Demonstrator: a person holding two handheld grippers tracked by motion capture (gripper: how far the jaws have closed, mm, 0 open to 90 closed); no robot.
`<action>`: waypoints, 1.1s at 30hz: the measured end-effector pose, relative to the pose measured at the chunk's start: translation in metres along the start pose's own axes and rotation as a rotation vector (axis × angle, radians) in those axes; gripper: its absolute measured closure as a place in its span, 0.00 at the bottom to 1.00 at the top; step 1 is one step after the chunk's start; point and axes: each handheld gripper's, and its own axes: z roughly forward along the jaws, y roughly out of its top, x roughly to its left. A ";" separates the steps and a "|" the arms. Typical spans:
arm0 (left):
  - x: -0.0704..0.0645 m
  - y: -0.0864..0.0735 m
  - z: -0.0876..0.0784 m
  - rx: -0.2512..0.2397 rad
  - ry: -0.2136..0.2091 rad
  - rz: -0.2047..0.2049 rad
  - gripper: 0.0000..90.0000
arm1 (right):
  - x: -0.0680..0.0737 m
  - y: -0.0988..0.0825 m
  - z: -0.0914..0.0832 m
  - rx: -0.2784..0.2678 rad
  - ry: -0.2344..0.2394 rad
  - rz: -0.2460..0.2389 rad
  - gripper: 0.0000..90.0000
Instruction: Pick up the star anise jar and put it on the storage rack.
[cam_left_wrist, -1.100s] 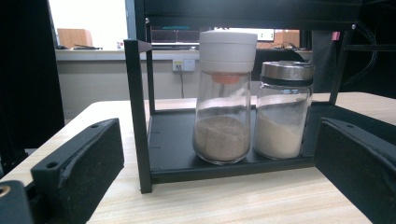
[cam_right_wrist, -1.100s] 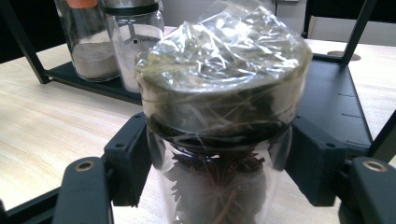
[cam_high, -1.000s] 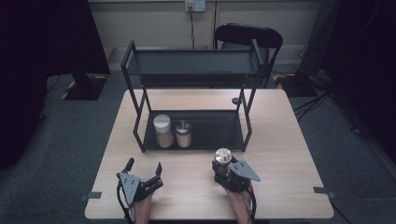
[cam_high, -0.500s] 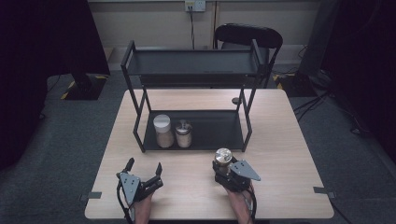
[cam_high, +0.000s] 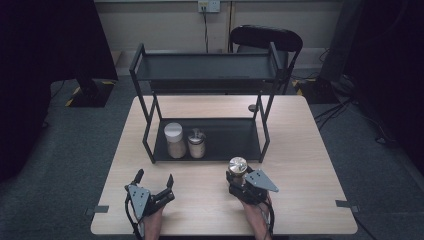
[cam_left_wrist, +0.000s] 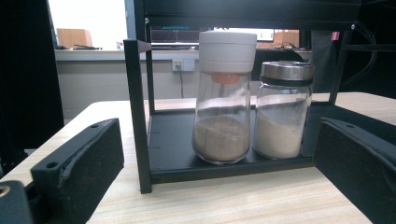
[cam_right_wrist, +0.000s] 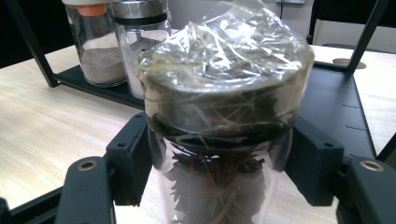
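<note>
Near the front edge of the table (cam_high: 310, 165), the right tongs (cam_high: 239, 181) grip a wrapped-lid jar (cam_high: 238, 167) just before the rack (cam_high: 210, 75), while the left tongs (cam_high: 154, 181) gape empty.

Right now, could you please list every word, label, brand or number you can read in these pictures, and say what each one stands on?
No readable text in any view.
Jar with white cap: no label.
Jar with metal lid: no label.
Plastic-wrapped jar clamped in the right gripper: no print.
Black rack: plain.
Pink tag in the background: too small and blurred to read.
</note>
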 end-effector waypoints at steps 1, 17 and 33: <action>0.000 0.000 0.000 0.000 0.000 0.000 0.01 | 0.000 0.000 0.000 0.001 0.000 -0.002 0.35; 0.000 0.000 0.000 -0.001 -0.001 0.000 0.01 | -0.003 0.005 0.003 -0.002 0.014 -0.005 0.35; 0.000 0.000 0.000 -0.001 -0.002 0.000 0.01 | -0.004 0.011 0.006 -0.010 0.020 -0.011 0.35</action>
